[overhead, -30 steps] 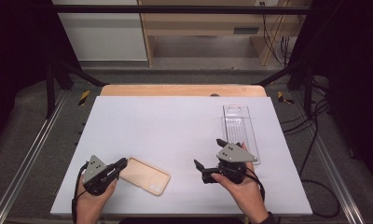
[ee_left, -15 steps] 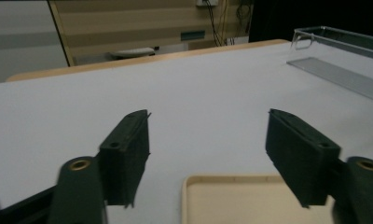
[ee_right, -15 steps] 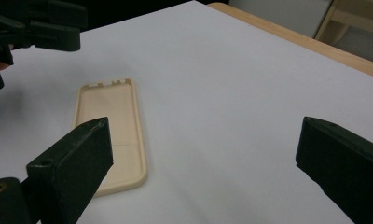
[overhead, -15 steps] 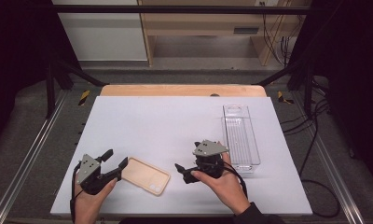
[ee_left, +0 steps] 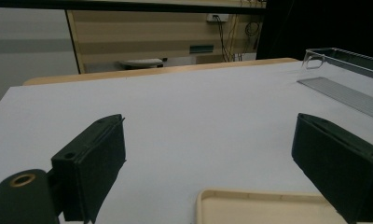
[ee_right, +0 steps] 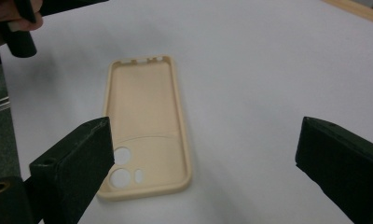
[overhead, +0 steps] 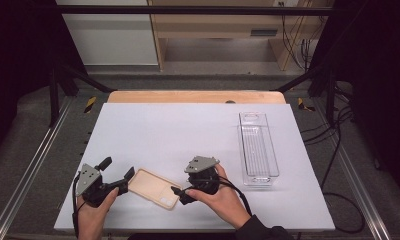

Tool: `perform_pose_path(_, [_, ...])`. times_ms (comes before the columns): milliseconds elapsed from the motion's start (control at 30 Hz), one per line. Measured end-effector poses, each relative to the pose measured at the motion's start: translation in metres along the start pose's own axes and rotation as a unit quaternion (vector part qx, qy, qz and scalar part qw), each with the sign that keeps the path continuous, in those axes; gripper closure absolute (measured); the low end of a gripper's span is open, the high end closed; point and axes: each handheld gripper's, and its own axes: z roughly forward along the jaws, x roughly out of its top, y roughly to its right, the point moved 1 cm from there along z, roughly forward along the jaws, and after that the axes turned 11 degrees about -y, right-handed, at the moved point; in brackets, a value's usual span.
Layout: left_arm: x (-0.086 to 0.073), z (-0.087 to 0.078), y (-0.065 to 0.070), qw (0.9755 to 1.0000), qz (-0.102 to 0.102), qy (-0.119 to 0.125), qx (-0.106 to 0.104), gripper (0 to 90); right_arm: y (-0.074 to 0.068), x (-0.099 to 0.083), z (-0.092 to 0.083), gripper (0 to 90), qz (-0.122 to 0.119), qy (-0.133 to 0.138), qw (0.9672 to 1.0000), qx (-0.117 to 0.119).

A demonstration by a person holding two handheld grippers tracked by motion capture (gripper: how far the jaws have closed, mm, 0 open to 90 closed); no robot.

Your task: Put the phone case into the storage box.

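My left gripper [overhead: 117, 174], lower left, has just been opening off the phone case [overhead: 154, 187]; my right gripper [overhead: 180, 195] hovers open at lower centre.

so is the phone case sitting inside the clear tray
No, the phone case lies flat on the white table, well apart from the clear tray.

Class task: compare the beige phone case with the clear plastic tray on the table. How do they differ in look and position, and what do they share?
The phone case is opaque beige with camera holes at one end; the clear tray is see-through with a ribbed floor. The phone case lies at the near edge, angled, between the left gripper and right gripper; the clear tray lies farther right, apart from both. Both are shallow, open-topped rectangles, flat on the white table.
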Motion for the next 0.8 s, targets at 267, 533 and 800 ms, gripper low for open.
perform_pose_path(267, [0.0,0.0,0.0,0.9999,0.002,0.007,-0.009,7.2,-0.011,-0.001,0.021,5.0,-0.019,-0.018,0.9991,0.032])
perform_pose_path(533, [0.0,0.001,0.001,0.9998,0.008,0.007,-0.015,6.3,-0.022,-0.007,0.04,5.2,-0.02,-0.04,0.9976,0.053])
perform_pose_path(800, [0.0,0.001,0.003,0.9997,0.015,0.007,-0.02,5.6,-0.026,-0.011,0.052,5.9,-0.018,-0.065,0.9964,0.051])
